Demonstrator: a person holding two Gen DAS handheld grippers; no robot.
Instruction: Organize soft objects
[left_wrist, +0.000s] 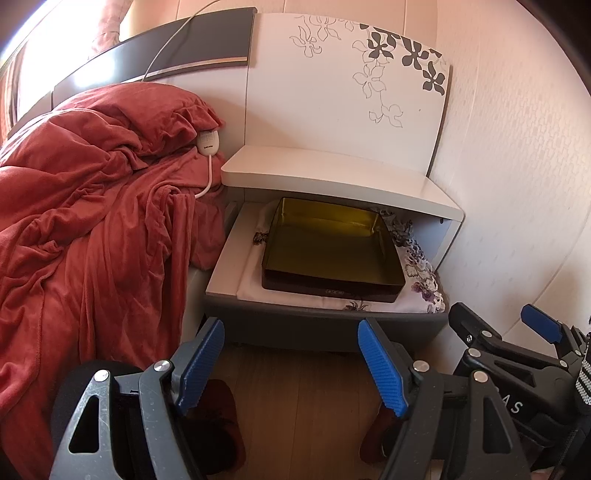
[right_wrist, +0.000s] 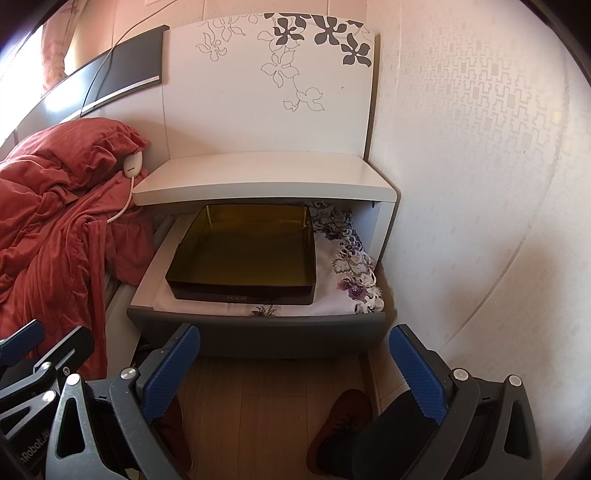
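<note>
Floral cloth (left_wrist: 419, 271) lines the open drawer (left_wrist: 321, 325) of a white nightstand (left_wrist: 332, 177), at about 1 o'clock in the left wrist view; a shallow, empty olive-lined tin (left_wrist: 328, 247) rests on it. Red blanket (left_wrist: 92, 206) is heaped on the bed from 8 to 11 o'clock, and a white corded controller (left_wrist: 208, 142) lies on it beside the nightstand. The left tongs (left_wrist: 291, 363), at 6 o'clock, are released, blue pads wide apart and nothing between them, above the wooden floor (left_wrist: 295, 406). The right tongs (left_wrist: 498, 325) show at 4 o'clock.

Right wrist view: cloth (right_wrist: 351, 269) and tin (right_wrist: 243, 251) sit in the drawer (right_wrist: 258, 332) at centre. The blanket (right_wrist: 55, 206) lies at 9 o'clock. The right tongs (right_wrist: 295, 373), at 6 o'clock, are released and empty; a red slipper (right_wrist: 343, 417) shows below them.
</note>
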